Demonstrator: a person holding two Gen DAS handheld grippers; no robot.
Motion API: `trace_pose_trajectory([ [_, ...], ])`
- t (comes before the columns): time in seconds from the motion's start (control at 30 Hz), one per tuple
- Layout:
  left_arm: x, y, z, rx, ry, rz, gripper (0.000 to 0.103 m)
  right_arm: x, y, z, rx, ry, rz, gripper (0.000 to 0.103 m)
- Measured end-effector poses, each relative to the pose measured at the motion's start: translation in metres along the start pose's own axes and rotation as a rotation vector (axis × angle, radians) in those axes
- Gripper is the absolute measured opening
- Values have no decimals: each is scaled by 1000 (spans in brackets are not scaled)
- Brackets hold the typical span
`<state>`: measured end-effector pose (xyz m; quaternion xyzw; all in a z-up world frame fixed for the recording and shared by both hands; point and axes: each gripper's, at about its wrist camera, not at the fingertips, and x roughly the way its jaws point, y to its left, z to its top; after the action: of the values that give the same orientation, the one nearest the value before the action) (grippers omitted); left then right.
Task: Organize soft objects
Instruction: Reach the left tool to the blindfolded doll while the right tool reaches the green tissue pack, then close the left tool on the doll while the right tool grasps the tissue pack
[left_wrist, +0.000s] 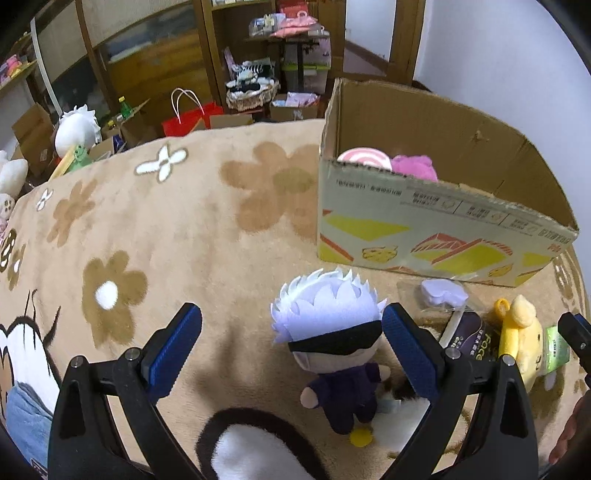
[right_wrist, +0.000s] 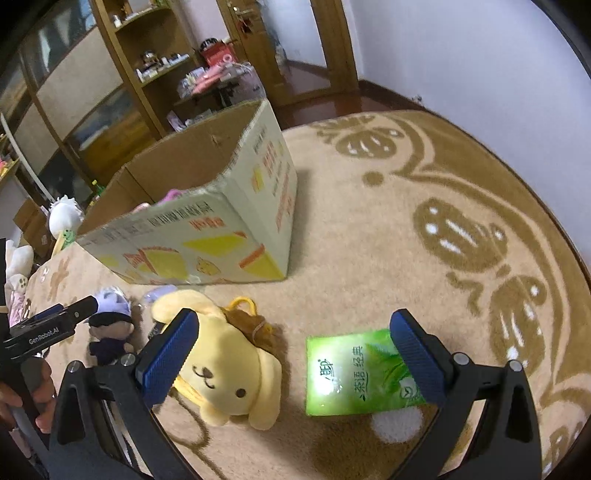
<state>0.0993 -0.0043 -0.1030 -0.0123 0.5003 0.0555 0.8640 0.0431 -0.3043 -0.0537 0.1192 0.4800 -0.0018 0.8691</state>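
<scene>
Beige plush blanket, printed with brown flowers, covers the surface I work over. My left claw is spread wide and holds nothing; between its blue pads stands a small white-haired doll in a black blindfold and dark purple suit, close to the right pad. My right claw is equally released and empty. Its left pad overlaps the yellow dog plush, which lies face up on the blanket, and its right pad overlaps a green tissue pack lying flat just beside the dog.

Beyond them sits an open cardboard box with yellow printing. Over its near rim I see something pink-and-white with swirled stripes and a magenta plush, so I judge the sorting is partly done: at least two soft things are already in. The doll, the dog and perhaps the tissue pack are left outside.

Much is unclear. The box walls hide whatever lies deeper inside. Between the doll and the dog are a clear bag with something pale lilac and a dark packet with partial lettering; I cannot tell what either is. At the edge of the right view a hand grips the other tool's handle, mostly cut off.
</scene>
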Motion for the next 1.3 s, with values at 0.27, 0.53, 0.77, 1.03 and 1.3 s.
trace_pose_trajectory([
  [0.27, 16, -2, -2, 12, 70, 2, 97, 9, -3, -5, 11, 39, -34, 103],
  [0.53, 22, 0, -3, -5, 94, -20, 97, 3, -8, -6, 49, 30, -25, 103],
  [0.77, 24, -5, -6, 12, 111, -35, 98, 5, -12, -6, 68, 39, -36, 103],
  [1.03, 32, -5, -8, 2, 166, -54, 97, 5, -21, -6, 104, 48, -67, 102],
  [1.3, 42, -10, -13, 32, 215, -23, 97, 12, -24, -9, 104, 102, -104, 102],
])
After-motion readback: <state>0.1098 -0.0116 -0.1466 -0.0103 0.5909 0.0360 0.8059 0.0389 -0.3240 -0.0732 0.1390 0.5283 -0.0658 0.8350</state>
